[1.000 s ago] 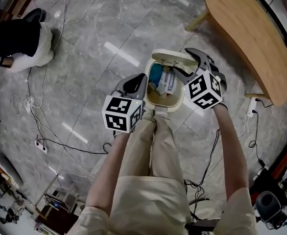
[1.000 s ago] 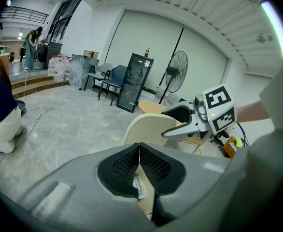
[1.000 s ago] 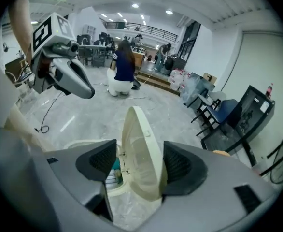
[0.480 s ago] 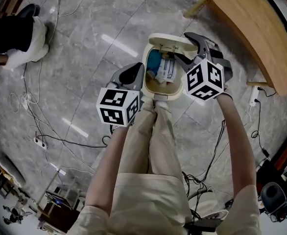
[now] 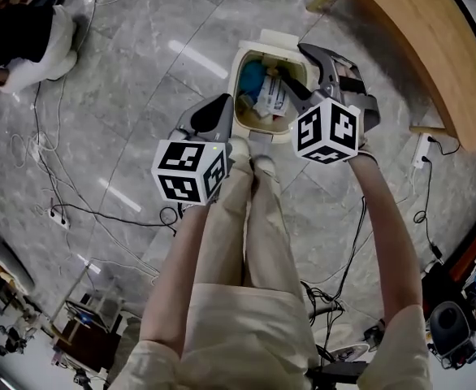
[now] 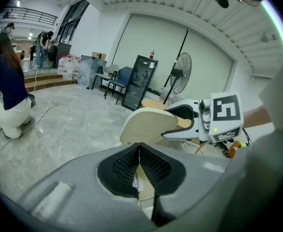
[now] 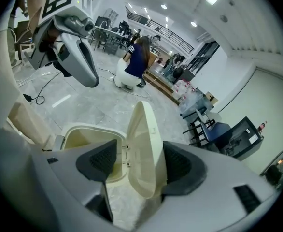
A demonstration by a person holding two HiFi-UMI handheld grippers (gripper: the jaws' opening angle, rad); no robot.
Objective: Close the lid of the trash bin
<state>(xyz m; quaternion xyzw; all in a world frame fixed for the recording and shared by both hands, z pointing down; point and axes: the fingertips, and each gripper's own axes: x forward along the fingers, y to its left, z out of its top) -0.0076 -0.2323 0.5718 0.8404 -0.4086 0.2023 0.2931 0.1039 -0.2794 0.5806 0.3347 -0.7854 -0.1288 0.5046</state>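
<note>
Cream-coloured, the trash bin stands on the grey floor near us, its lid raised upright at its far side. Our right claw is spread wide with the lid between its jaws. Our left claw, left of the bin, is pressed together on nothing.

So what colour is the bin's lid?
Plain cream. The lid shows best in the right gripper view.

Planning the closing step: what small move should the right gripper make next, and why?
Probably shut the right gripper on the lid: its jaws stand apart with the upright lid between them, and the trash bin is open.
</note>
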